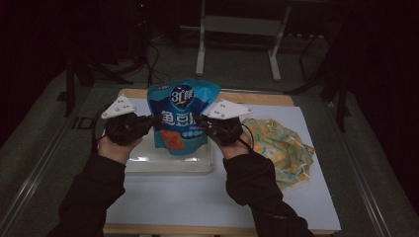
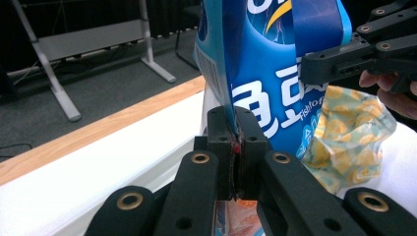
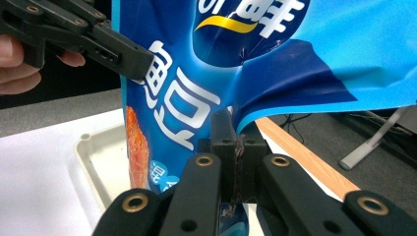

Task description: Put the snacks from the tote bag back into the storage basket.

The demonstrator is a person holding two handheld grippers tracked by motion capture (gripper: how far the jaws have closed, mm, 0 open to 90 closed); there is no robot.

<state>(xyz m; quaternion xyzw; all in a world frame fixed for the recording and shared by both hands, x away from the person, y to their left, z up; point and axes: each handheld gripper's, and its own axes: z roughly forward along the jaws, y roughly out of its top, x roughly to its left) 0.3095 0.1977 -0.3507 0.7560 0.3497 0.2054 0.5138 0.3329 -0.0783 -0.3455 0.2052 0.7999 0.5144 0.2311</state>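
— Snack pouch, the blue one with white Chinese lettering: where is it from above?

— Held up in the air over a clear plastic tray on the white-covered bench, between the two hands. The left hand-held gripper has its left edge, the right hand-held gripper its right edge. A crumpled yellow-and-teal patterned cloth lies on the bench just right of the tray.

— Do the jaws show there?

— Barely; it is dark. The left gripper view is plainer: the left hand-held gripper has its jaws pressed together on the pouch's side seam, no gap between them. Farther off, the other gripper's black jaw bites the opposite edge, with the cloth behind.

— And the right gripper view?

— Same story mirrored. The right hand-held gripper is clamped tight on the pouch's edge, which creases above the jaws. Beyond, the left one's jaw grips the far edge, and the tray's corner sits below the pouch. The wooden bench edge and a metal stand's foot on the floor lie farther back.
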